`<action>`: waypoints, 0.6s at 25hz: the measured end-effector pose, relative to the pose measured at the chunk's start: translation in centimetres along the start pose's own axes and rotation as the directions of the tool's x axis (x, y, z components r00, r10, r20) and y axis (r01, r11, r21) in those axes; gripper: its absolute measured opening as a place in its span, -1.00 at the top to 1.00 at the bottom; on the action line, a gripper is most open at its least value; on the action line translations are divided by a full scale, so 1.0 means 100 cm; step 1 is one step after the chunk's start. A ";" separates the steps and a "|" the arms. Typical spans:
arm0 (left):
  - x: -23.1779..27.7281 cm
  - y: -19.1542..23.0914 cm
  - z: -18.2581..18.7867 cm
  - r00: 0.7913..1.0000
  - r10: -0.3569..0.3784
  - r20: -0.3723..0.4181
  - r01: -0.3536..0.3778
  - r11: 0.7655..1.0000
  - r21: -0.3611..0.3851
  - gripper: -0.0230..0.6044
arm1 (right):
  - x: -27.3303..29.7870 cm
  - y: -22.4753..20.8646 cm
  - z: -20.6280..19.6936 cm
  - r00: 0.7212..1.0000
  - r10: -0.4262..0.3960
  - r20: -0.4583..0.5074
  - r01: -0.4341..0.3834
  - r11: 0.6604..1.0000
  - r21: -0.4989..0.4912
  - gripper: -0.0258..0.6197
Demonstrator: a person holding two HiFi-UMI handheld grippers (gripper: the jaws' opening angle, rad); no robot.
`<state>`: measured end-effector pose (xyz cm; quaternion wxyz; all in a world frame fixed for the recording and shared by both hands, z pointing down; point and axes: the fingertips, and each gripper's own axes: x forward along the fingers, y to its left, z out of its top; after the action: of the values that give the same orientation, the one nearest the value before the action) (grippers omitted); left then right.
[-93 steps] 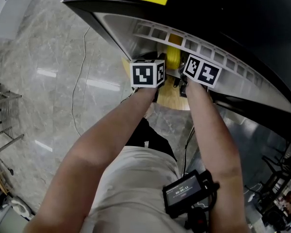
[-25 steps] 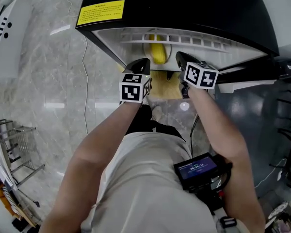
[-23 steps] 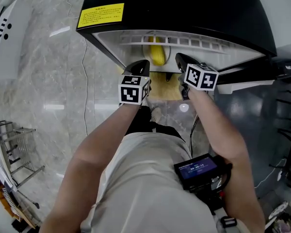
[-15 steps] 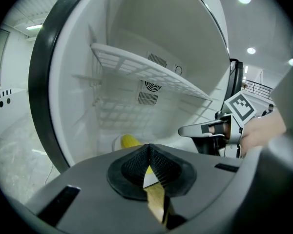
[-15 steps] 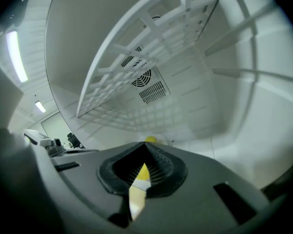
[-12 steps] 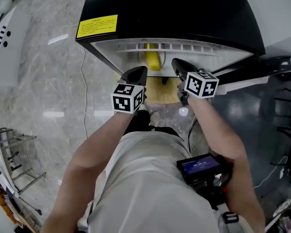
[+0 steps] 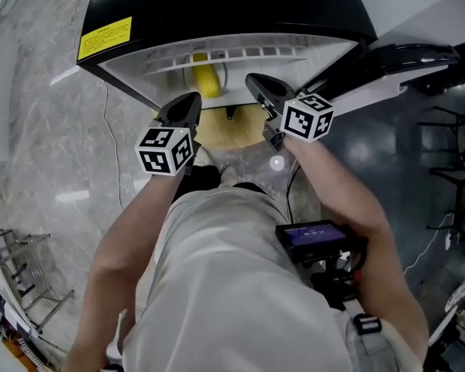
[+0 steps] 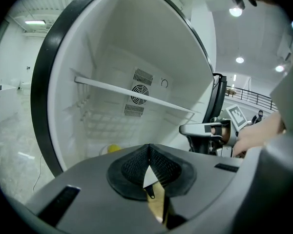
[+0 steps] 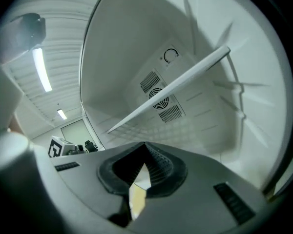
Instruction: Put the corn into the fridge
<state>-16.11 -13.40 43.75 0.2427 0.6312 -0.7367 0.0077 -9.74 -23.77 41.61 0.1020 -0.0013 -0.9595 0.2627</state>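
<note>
The yellow corn (image 7: 205, 80) lies inside the open fridge (image 7: 217, 6), on its white lower floor; in the left gripper view the corn (image 8: 113, 149) shows just over the jaws. My left gripper (image 7: 187, 108) hangs in front of the fridge opening, shut and empty, apart from the corn. My right gripper (image 7: 262, 90) is beside it, also shut with nothing held. In each gripper view the jaw tips meet: left gripper (image 8: 149, 148), right gripper (image 9: 145, 148). A white shelf bar (image 8: 132, 94) crosses the interior.
The black fridge door (image 7: 403, 53) stands open at the right. A tan wooden board (image 7: 232, 126) lies under the fridge front. A thin cable (image 7: 120, 142) runs over the marble floor, and a metal rack (image 7: 15, 285) stands at lower left.
Both grippers have risen and drawn back from the fridge opening, still shut. The corn stays where it lay inside the fridge.
</note>
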 end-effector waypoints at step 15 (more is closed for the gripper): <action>-0.057 -0.035 0.019 0.993 -0.083 0.088 0.084 0.996 -0.012 0.90 | -0.064 0.034 0.013 0.994 0.068 0.087 -0.065 0.997 -0.040 0.90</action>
<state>-13.03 -9.40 38.97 0.2152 0.6592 -0.7196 -0.0357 -3.93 -21.83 37.52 0.0508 -0.0237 -0.9671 0.2481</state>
